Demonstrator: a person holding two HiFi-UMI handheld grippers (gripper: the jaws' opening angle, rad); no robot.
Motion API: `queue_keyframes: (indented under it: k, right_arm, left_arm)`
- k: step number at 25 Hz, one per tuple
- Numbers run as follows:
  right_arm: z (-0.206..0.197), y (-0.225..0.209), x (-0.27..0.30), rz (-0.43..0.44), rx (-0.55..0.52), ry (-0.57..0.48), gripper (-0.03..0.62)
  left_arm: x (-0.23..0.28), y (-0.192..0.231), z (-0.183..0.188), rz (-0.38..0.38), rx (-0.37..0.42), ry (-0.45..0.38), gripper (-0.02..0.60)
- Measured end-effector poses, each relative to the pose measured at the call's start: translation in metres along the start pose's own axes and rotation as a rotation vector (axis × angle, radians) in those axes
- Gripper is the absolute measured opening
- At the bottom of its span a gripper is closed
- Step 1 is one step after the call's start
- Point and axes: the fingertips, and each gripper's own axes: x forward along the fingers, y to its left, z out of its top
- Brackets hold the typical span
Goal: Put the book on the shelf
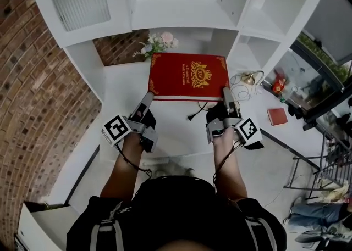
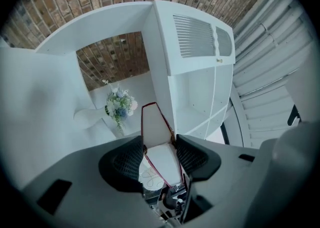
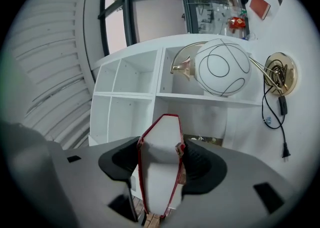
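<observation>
The person's dark-sleeved arms (image 1: 127, 167) reach forward from the bottom of the head view. The left gripper (image 1: 148, 98) has its jaws pinching the near left corner of the red book (image 1: 187, 74), and the right gripper (image 1: 226, 93) clamps the near right corner in the same way. The book lies flat, gold emblem up, over the white shelf unit's ledge (image 1: 124, 88); contact with the ledge cannot be confirmed. A flower bunch (image 1: 157, 44) stands at the ledge's back edge, just beyond the book. A globe lamp (image 1: 246, 83) lies just off the book's right edge.
</observation>
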Motion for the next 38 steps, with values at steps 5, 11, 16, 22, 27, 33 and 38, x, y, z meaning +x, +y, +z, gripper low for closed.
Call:
queue_keyframes:
  k: [5, 11, 16, 22, 27, 33, 38]
  right_arm:
    - [0.014, 0.012, 0.009, 0.032, -0.008, 0.036, 0.272]
    - [0.028, 0.035, 0.021, 0.084, -0.021, 0.046, 0.273]
    - [0.035, 0.059, 0.039, 0.141, -0.025, 0.057, 0.272]
    - [0.035, 0.084, 0.052, 0.206, -0.022, 0.065, 0.272]
    - [0.032, 0.091, 0.065, 0.229, -0.030, 0.068, 0.272]
    - [0.032, 0.097, 0.083, 0.248, -0.018, 0.080, 0.272]
    - [0.030, 0.098, 0.103, 0.254, -0.015, 0.098, 0.272]
  left_arm:
    - [0.000, -0.006, -0.005, 0.044, 0.049, -0.042, 0.218]
    - [0.011, -0.032, -0.007, -0.009, 0.059, -0.076, 0.218]
    - [0.022, -0.056, 0.001, -0.054, 0.075, -0.112, 0.218]
    - [0.026, -0.079, 0.014, -0.088, 0.117, -0.144, 0.219]
    - [0.032, -0.082, 0.025, -0.102, 0.130, -0.154, 0.219]
    - [0.043, -0.092, 0.042, -0.114, 0.168, -0.177, 0.219]
    - [0.053, -0.093, 0.057, -0.127, 0.188, -0.194, 0.219]
